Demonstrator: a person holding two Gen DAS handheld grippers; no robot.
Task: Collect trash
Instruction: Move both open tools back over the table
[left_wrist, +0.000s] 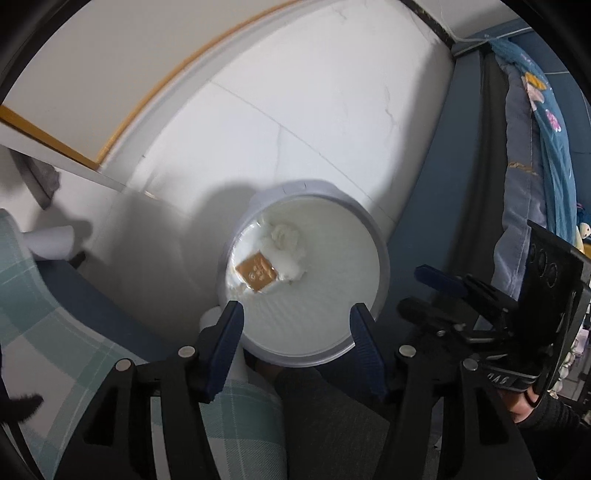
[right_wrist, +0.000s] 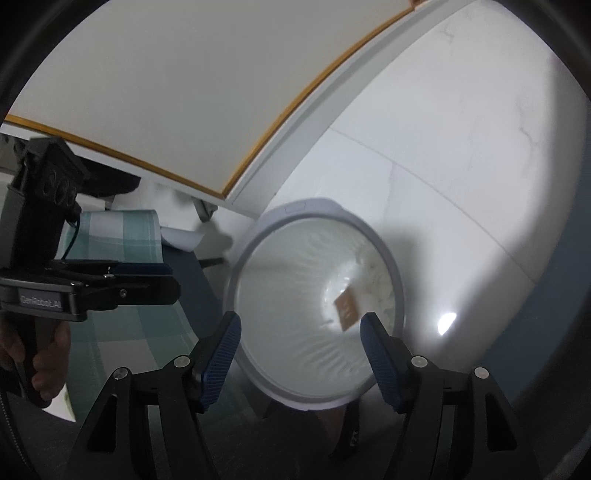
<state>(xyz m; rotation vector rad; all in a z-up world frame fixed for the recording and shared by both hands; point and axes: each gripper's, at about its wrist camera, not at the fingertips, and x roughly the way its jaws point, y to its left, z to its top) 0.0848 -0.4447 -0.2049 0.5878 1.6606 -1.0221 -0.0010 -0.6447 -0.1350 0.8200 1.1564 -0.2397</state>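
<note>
A round grey-rimmed trash bin (left_wrist: 380, 254) with a white liner stands on the white floor. Inside lie a gold-brown square wrapper (left_wrist: 257, 274) and crumpled white tissue (left_wrist: 286, 243). My left gripper (left_wrist: 297, 325) is open and empty, held above the bin's near rim. The bin (right_wrist: 399, 280) also shows in the right wrist view, with the wrapper (right_wrist: 346, 306) and the tissue (right_wrist: 380, 288) at the bottom. My right gripper (right_wrist: 301, 332) is open and empty above the bin. Each gripper shows in the other's view, the right one (left_wrist: 443, 291) and the left one (right_wrist: 140, 275).
A green-and-white checked cloth (left_wrist: 55, 314) lies at the left, also in the right wrist view (right_wrist: 122, 236). A white panel with a wooden edge (right_wrist: 258, 144) stands behind the bin. Blue patterned bedding (left_wrist: 546, 129) hangs at the right. White tiled floor (left_wrist: 314, 110) surrounds the bin.
</note>
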